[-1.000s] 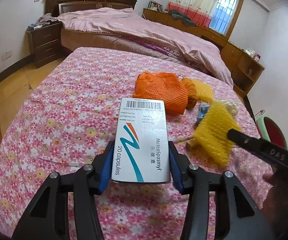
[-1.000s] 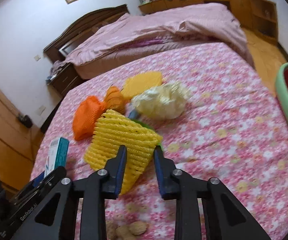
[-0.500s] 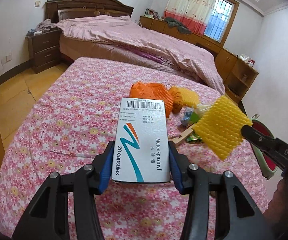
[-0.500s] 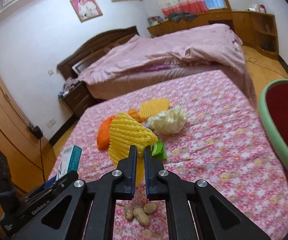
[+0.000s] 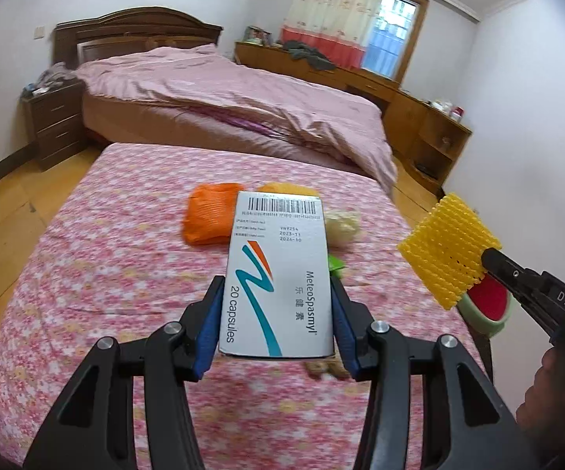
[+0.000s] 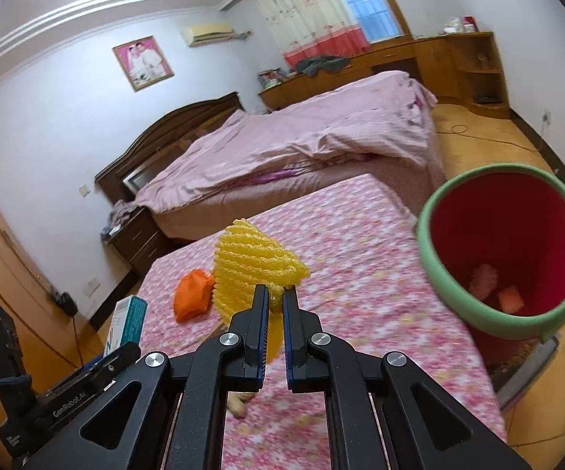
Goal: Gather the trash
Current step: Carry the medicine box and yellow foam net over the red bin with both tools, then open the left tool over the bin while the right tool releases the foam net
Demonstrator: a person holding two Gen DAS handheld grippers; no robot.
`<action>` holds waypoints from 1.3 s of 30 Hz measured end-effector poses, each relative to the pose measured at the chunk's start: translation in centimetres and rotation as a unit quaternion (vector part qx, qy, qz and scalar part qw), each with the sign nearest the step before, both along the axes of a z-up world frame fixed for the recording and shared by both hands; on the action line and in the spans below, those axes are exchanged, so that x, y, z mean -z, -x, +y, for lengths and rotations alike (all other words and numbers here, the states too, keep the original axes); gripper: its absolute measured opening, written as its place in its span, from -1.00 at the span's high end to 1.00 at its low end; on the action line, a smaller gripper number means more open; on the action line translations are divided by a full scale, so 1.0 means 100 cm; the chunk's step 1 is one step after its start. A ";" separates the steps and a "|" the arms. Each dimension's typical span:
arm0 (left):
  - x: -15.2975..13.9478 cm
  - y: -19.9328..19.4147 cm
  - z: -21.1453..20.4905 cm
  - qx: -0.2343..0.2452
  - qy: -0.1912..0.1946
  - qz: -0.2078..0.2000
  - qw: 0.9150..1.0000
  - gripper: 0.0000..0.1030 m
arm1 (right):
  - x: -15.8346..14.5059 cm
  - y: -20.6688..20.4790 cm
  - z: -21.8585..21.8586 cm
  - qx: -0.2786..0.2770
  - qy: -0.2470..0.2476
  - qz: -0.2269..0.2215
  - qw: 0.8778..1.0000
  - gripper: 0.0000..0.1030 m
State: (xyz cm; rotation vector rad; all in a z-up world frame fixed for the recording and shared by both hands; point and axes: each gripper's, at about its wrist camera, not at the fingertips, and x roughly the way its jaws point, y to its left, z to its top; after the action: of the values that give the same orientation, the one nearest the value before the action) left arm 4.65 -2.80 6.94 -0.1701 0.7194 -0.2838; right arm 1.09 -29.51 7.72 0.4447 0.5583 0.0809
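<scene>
My left gripper is shut on a white medicine box printed "20 capsules", held above the pink floral bedspread. My right gripper is shut on a yellow foam net, lifted clear of the bed; from the left wrist view that foam net hangs at the right on the right gripper. An orange foam net, a second yellow piece behind the box and a crumpled pale wrapper lie on the bedspread. The red bin with a green rim stands off the bed's right side.
Peanut shells and a green scrap lie on the bedspread near the box. A larger bed with a pink quilt stands behind, with a dark nightstand at the left and wooden cabinets along the right wall.
The right gripper closed on the yellow foam net and lifted it off the bed toward the right, near the bin. The left gripper rose, still holding the medicine box.
</scene>
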 end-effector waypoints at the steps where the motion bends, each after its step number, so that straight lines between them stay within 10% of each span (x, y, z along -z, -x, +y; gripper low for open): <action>1: -0.001 0.000 -0.006 0.008 0.002 0.001 1.000 0.01 | -0.002 0.004 -0.006 0.007 0.000 -0.002 1.000 0.86; 39: 0.015 -0.056 -0.272 0.245 -0.038 0.034 0.968 0.01 | 0.044 0.044 -0.185 0.238 0.008 0.031 0.971 0.86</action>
State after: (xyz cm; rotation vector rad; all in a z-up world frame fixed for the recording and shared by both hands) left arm 10.21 -30.03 5.45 0.0754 0.8345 -0.7232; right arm -3.35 -48.05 3.31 0.5553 0.5007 -0.3979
